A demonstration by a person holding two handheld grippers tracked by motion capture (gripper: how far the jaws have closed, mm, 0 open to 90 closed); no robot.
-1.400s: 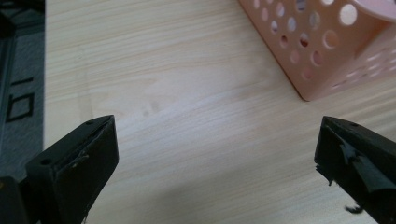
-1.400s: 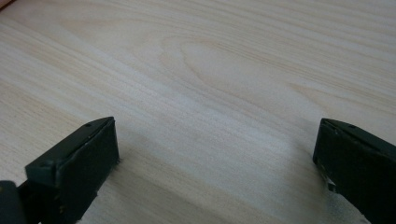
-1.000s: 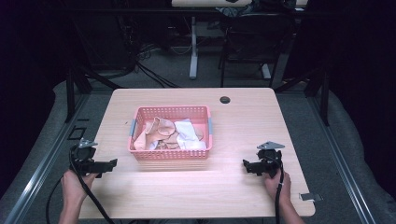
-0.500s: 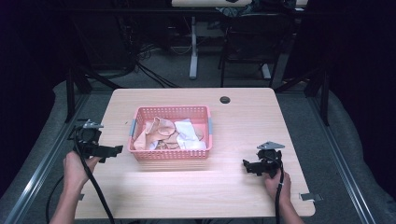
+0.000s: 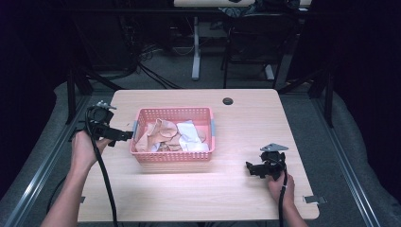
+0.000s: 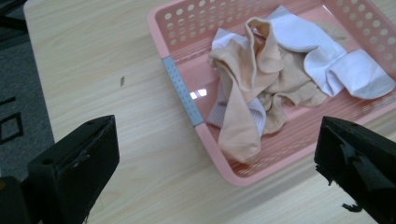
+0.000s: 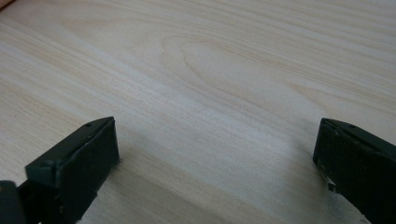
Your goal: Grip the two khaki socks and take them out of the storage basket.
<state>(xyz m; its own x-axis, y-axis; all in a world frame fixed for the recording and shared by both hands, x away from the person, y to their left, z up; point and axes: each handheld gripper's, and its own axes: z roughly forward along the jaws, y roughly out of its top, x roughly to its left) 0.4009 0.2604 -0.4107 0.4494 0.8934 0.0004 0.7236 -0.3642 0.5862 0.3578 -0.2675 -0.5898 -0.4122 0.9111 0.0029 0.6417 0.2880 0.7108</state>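
Hovering just left of the pink perforated plastic basket (image 5: 173, 137), left gripper (image 5: 124, 135) jaws spread wide apart. Basket sits mid-table on the pale wooden tabletop (image 5: 246, 118), holding tan and white socks (image 6: 261, 79). Right gripper (image 5: 249, 168) low near the table's right front, jaws likewise apart.

Left gripper (image 6: 215, 182): two black jaws set wide apart, nothing between them, held above the table. Wooden table (image 6: 93, 70): pale grain, one small dark speck. Pink perforated basket (image 6: 180, 25): near corner toward the jaws, grey perforated strip (image 6: 183, 91) along its rim. Contents: beige socks (image 6: 243, 88) heaped in the middle, one draped down toward the near wall; white socks (image 6: 336, 60) beside and partly under them.
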